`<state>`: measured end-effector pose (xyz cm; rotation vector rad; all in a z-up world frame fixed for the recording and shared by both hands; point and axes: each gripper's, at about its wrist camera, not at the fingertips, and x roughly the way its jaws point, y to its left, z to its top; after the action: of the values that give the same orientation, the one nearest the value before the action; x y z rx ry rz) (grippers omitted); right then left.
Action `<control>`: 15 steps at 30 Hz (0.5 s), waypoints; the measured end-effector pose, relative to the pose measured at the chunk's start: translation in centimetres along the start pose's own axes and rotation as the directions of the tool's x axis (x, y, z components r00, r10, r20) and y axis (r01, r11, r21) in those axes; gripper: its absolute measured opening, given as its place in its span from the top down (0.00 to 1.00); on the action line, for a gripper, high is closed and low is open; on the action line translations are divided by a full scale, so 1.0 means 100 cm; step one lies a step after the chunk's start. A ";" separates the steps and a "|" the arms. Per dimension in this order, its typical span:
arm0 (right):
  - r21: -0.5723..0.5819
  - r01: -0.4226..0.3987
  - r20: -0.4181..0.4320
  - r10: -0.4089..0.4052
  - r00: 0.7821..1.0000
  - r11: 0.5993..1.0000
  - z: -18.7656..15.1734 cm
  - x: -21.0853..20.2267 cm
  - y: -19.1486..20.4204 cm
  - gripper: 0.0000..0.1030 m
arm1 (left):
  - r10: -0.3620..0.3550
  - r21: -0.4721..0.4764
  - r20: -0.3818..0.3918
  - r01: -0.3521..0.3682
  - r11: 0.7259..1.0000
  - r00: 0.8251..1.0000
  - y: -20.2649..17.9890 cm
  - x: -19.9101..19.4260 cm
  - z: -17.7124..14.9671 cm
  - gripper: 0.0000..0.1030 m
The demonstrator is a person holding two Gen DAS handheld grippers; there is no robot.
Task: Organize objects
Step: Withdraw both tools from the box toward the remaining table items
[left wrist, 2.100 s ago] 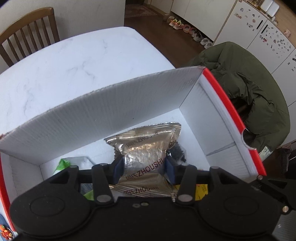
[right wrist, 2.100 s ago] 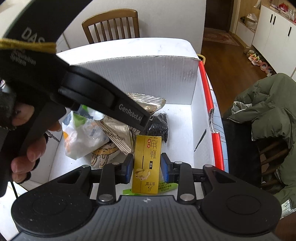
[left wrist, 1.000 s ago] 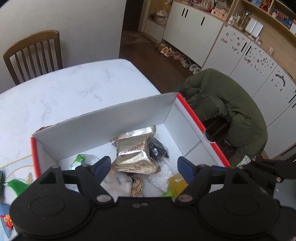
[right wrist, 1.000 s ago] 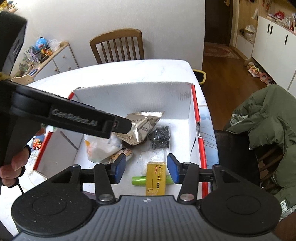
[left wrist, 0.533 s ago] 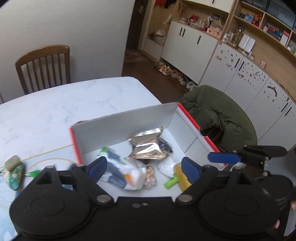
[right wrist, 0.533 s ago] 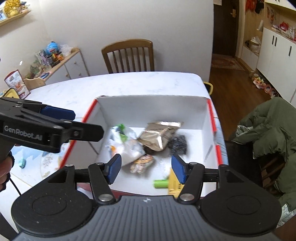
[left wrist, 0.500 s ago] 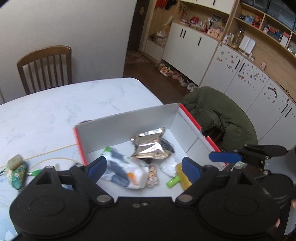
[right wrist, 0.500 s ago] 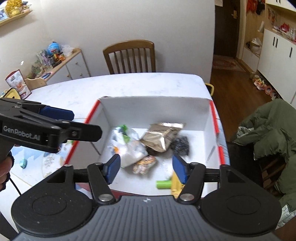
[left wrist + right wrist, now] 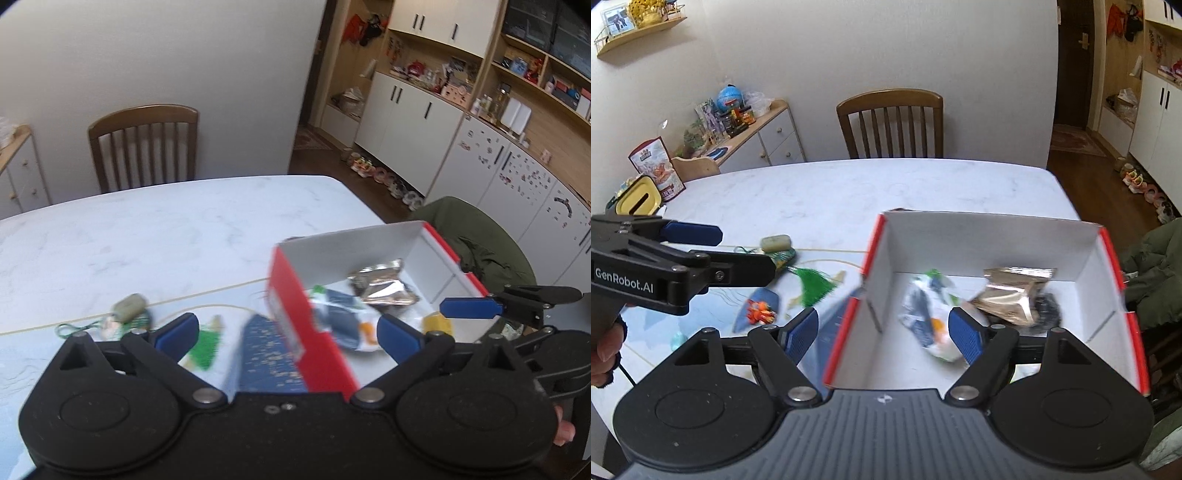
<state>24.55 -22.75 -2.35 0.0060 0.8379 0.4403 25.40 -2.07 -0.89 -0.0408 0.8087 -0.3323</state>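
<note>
A red-and-white cardboard box (image 9: 990,243) stands on the white marble table (image 9: 886,188). Inside it lie a silver foil packet (image 9: 1015,291), a white-and-blue bag (image 9: 929,314) and a black item (image 9: 1051,310). The left wrist view shows the box's red wall (image 9: 306,332), the foil packet (image 9: 384,284) and a yellow carton (image 9: 437,323). My right gripper (image 9: 884,330) is open and empty above the box's left wall. My left gripper (image 9: 288,334) is also open and empty, above the box's left edge. The left gripper (image 9: 746,249) also shows at the left of the right wrist view.
Left of the box lie a green tassel (image 9: 812,284), a beige soap-like piece (image 9: 775,242), an orange toy on a blue card (image 9: 761,310) and a blue flat pack (image 9: 266,354). A wooden chair (image 9: 890,122) stands behind the table. A green jacket (image 9: 1160,280) hangs to the right.
The left gripper let go of the foil packet and the right let go of the yellow carton; both opened. Both rose out of the box and swung left.
</note>
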 end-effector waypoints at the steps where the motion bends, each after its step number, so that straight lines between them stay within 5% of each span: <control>1: 0.004 -0.005 0.000 0.005 1.000 1.000 0.001 0.002 0.006 0.22 | 0.004 -0.008 0.001 -0.004 1.000 1.000 0.008 -0.002 -0.001 0.01; 15: -0.027 -0.017 -0.041 0.016 0.999 0.999 0.001 0.047 0.087 0.18 | 0.114 -0.103 -0.030 -0.117 0.988 0.993 0.122 -0.008 -0.024 0.01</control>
<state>24.08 -13.10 -4.12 -0.0220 0.8728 0.4685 26.57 9.94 -3.95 -0.0879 0.8484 -0.1808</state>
